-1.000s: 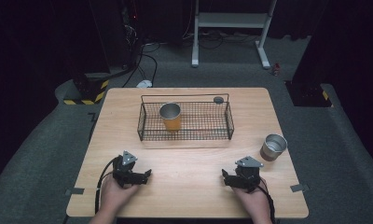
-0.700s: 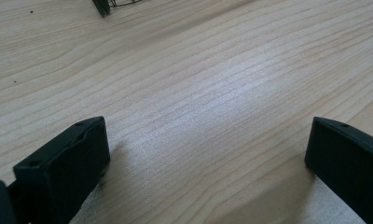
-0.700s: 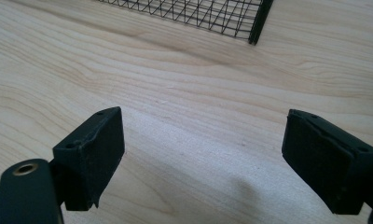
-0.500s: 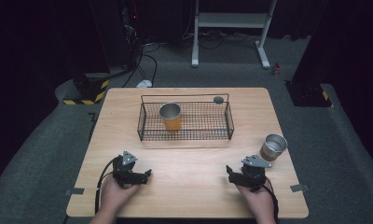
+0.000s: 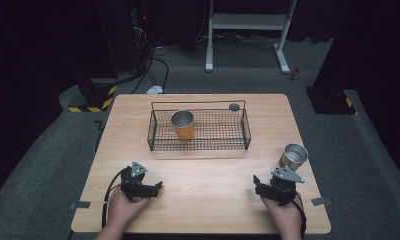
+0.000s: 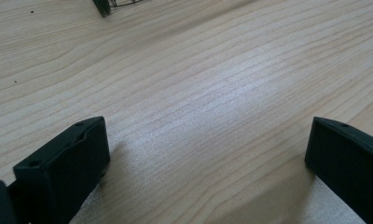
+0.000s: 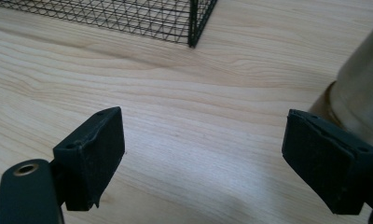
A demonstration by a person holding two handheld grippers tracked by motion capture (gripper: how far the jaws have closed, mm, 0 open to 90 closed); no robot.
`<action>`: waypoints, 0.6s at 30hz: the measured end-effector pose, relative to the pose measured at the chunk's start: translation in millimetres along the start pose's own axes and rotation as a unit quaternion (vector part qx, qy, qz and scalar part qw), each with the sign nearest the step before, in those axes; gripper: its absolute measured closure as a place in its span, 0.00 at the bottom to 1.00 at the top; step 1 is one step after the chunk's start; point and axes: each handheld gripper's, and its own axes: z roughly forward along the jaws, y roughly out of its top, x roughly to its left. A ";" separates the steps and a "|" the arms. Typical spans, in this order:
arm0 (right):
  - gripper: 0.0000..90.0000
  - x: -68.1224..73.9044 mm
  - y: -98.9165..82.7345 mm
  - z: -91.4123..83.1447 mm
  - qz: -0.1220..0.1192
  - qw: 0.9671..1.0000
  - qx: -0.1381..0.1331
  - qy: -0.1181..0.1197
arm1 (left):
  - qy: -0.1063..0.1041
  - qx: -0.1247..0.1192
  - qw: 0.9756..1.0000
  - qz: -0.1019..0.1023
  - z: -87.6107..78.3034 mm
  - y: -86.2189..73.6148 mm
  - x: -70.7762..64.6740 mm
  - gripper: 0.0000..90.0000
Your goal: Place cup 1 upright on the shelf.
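- The right gripper (image 5: pixel 273 190) rests low on the wooden table (image 5: pixel 208 180), just short of the steel cup (image 5: pixel 293 156); its jaws stand wide apart with nothing between them.
- In the right gripper view the cup (image 7: pixel 362 100) rises as a pale metal wall just beyond the right-hand jaw, not yet between the two.
- The cup stands upright and alone, well clear of the wire basket (image 5: pixel 198 131) and off that basket's right end, toward the person.
- The left gripper (image 5: pixel 144 187) sits far from the cup across the table, jaws likewise spread wide over bare wood — holding nothing.
- Inside the basket, away from the steel cup, an orange cup (image 5: pixel 183 125) stands upright; a small dark round thing (image 5: pixel 234 106) lies by the basket's far rim.
- Judged from its look, the steel cup is thin-walled, rigid and light, so it should lift easily but could tip or skid if nudged at the base.
- Its smooth metal side is probably slippery — a grip across the wall just under the rim, one jaw inside and one outside, seems safest.
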 end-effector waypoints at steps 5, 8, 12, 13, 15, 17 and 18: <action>0.15 -5.1 -1.7 -3.3 0.003 1.000 0.000 -0.012 | 0.000 0.000 1.000 -0.001 0.1 0.0 -0.2 0.00; 0.15 -8.5 -3.9 -4.2 -0.005 1.000 0.003 -0.023 | 0.001 0.000 1.000 -0.002 0.1 0.1 -0.4 0.00; 0.15 -15.2 -6.8 -7.1 0.006 1.000 0.005 -0.027 | 0.002 0.001 1.000 -0.004 0.2 0.4 -0.7 0.00; 0.15 -16.2 -7.2 -8.2 0.010 1.000 0.005 -0.026 | 0.002 0.001 1.000 -0.004 0.2 0.4 -0.7 0.00; 0.15 -19.4 -8.4 -10.0 0.012 0.999 0.004 -0.029 | 0.003 0.001 1.000 -0.004 0.5 0.6 -0.7 0.00; 0.15 -23.0 -9.7 -11.7 0.016 0.999 0.002 -0.031 | 0.004 0.000 1.000 -0.004 0.9 0.9 -0.6 0.00; 0.15 -24.7 -10.1 -12.7 0.018 0.999 0.001 -0.034 | 0.004 0.000 1.000 -0.004 0.9 0.9 -0.6 0.00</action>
